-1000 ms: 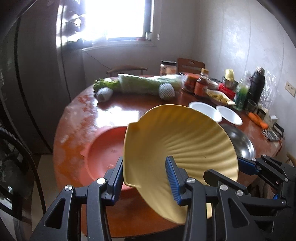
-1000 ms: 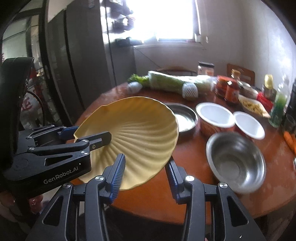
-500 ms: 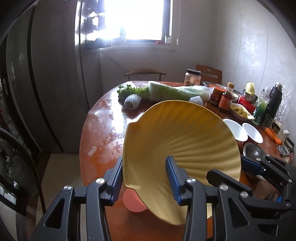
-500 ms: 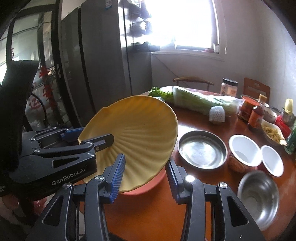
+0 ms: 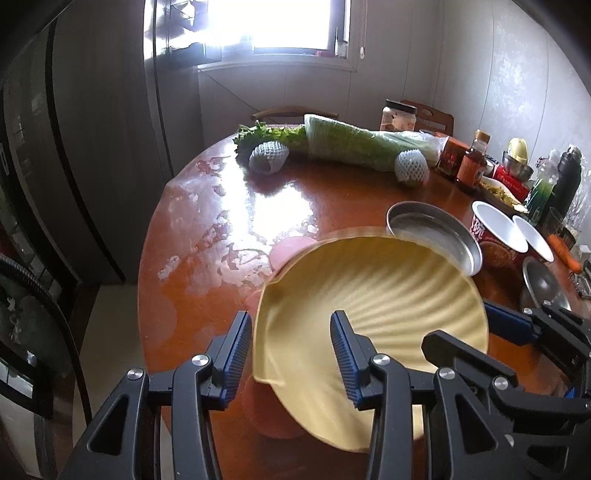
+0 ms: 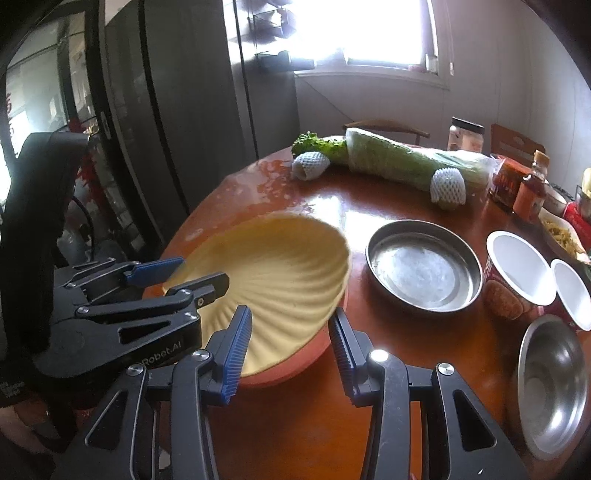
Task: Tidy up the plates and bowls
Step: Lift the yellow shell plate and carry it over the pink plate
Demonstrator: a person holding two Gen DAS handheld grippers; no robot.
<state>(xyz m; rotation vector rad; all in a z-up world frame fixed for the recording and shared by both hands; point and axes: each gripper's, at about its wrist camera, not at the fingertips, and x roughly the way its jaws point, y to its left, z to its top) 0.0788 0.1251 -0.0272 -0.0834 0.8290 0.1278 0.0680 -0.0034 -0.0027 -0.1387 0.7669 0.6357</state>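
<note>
place: home dining kitchen | cues: round wooden table [image 5: 332, 206], cabbage [image 5: 354, 147], sauce bottles [image 5: 471, 166], window [image 5: 288, 26]

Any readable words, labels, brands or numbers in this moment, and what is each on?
"Robot.AI", start cut off: body of the left gripper, seen from the right wrist.
Red characters on the instant-noodle cup: too blurred to read.
Labels on the sauce bottle and jar: too small.

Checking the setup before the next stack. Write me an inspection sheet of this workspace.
Surface: round wooden table, finish worn and patchy.
Job's things: yellow shell plate over pink plate; metal pan; metal bowl; two white bowls.
Clutter: cabbage, jars, bottles.
Grippers: left tool and right tool both grip the shell plate.
Cables: black hose beside table.
Surroundings: window, dark fridge, chairs.
</note>
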